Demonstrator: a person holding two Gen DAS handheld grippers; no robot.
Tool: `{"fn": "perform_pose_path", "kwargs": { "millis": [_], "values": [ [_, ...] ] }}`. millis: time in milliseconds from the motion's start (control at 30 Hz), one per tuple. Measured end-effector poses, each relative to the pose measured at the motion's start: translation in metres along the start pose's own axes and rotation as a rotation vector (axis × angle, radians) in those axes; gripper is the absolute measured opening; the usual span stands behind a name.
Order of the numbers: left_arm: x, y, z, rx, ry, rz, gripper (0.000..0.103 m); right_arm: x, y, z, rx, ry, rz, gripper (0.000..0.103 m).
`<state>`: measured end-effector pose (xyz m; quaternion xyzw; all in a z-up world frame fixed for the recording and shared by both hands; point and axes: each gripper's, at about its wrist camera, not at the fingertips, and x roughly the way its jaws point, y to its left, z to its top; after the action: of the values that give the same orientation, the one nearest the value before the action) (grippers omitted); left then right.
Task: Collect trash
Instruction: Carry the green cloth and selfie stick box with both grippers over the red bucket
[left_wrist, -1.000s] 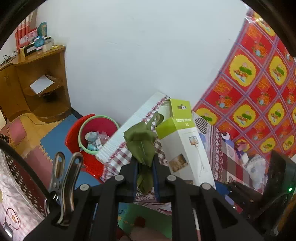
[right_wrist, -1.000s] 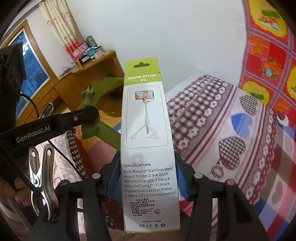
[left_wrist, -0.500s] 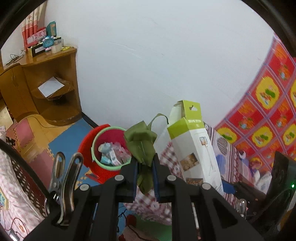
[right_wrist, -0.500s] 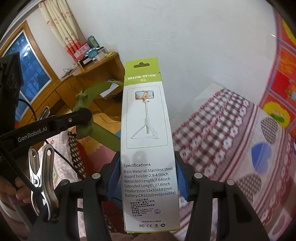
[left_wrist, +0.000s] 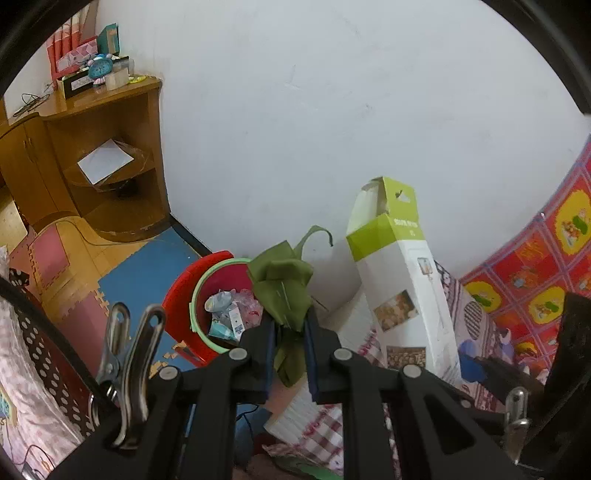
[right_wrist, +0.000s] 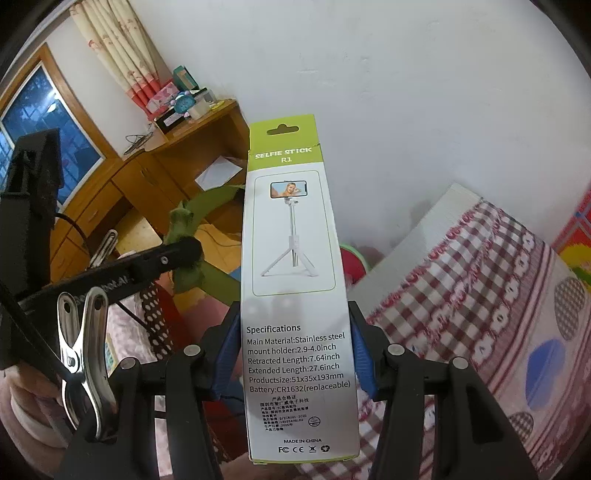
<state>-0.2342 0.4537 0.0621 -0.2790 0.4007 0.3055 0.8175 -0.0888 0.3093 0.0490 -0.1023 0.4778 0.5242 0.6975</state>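
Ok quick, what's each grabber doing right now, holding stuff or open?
Left gripper: shut on the green cloth.
Right gripper: shut on the selfie stick box.

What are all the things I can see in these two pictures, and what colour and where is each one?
selfie stick box: one, white with a lime-green top, clamped upright in the right gripper
green cloth: one, olive green, pinched in the left gripper
trash bin: one, red with a pale green rim, on the floor by the wall, wrappers inside
wooden cabinet: one, brown, in the room's corner
white paper: one sheet, on the cabinet's shelf
alarm clock: one, turquoise, on the cabinet top
checked bedcover: one, red and white, on the bed at the right
floor mats: several, blue and pink
window: one, dark blue, far left
left gripper: black, shut on the cloth
right gripper: black with blue pads, shut on the box
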Motion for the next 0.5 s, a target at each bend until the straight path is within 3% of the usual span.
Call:
{"fn": "perform_pose_path", "kwargs": {
  "millis": [300, 500],
  "values": [
    [0.069, 0.036, 0.015, 0.005, 0.109, -0.010, 0.014, 0.049, 0.003, 0.024, 0.070, 0.023, -0.044, 0.054],
    [0.124, 0.060, 0.028, 0.062, 0.171, -0.030, 0.014, 0.092, 0.002, 0.036, 0.108, 0.085, -0.103, 0.054]
  ]
}}
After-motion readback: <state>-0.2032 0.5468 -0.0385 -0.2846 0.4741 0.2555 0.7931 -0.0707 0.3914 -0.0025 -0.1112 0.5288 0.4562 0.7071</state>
